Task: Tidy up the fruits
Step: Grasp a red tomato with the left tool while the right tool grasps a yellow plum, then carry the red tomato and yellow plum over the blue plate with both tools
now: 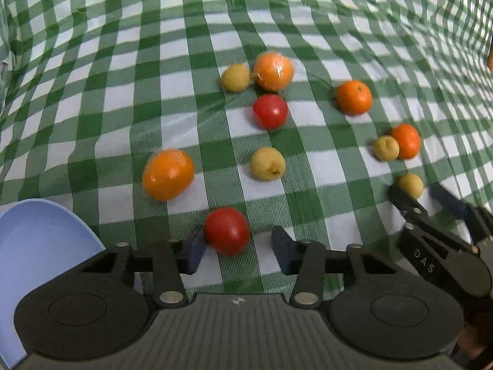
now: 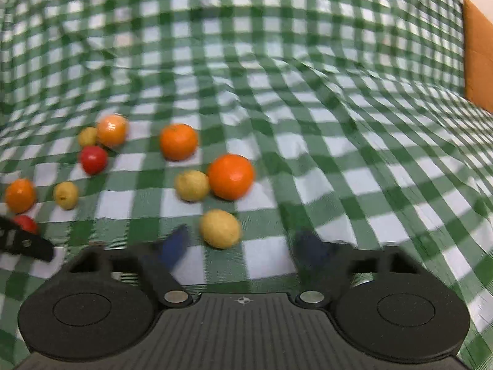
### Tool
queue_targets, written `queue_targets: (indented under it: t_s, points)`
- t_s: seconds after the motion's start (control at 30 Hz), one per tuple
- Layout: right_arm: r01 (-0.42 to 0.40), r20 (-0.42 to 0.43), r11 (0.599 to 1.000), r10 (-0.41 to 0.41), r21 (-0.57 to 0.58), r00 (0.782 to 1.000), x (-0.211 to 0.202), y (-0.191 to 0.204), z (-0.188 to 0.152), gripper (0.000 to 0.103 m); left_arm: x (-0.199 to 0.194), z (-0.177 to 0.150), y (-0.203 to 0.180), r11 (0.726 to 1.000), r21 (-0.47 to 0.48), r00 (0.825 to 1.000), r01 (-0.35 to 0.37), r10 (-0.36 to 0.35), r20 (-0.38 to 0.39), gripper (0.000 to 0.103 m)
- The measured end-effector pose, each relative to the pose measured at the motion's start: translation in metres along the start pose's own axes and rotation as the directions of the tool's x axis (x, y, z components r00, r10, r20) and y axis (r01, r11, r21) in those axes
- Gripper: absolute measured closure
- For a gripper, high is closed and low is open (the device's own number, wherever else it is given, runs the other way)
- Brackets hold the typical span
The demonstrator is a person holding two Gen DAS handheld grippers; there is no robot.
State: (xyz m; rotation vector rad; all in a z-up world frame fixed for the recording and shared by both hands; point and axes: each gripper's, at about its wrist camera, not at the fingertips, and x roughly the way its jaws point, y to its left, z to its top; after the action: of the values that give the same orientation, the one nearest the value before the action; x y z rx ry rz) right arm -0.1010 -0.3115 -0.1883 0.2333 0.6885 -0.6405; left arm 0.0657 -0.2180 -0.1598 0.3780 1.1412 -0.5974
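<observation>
Several fruits lie on a green checked cloth. In the left wrist view my left gripper (image 1: 238,251) is open, with a red tomato (image 1: 227,230) between its fingers, close to the left pad. Beyond it lie a wrapped orange (image 1: 169,174), a yellow fruit (image 1: 267,164) and another tomato (image 1: 270,111). My right gripper (image 1: 423,195) shows at the right edge, open around a small yellow fruit (image 1: 411,184). In the right wrist view my right gripper (image 2: 243,248) is open, blurred, with that yellow fruit (image 2: 220,228) between its fingers. An orange (image 2: 231,176) lies just beyond.
A light blue bowl (image 1: 34,246) stands at the lower left in the left wrist view. Further oranges (image 1: 353,97) and yellow fruits (image 1: 235,77) lie scattered farther away. The cloth is wrinkled. An orange-brown object (image 2: 477,55) stands at the far right edge.
</observation>
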Motion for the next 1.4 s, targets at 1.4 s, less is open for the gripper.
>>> queue_targets:
  t_s: [1.4]
  points:
    - [-0.406,-0.081,0.896,0.398,-0.181,0.914,-0.279,0.145,-0.034,0.075,-0.269,-0.207,0.113,0.985,-0.158,0.983,-0.062,0.087,0.160,0.072]
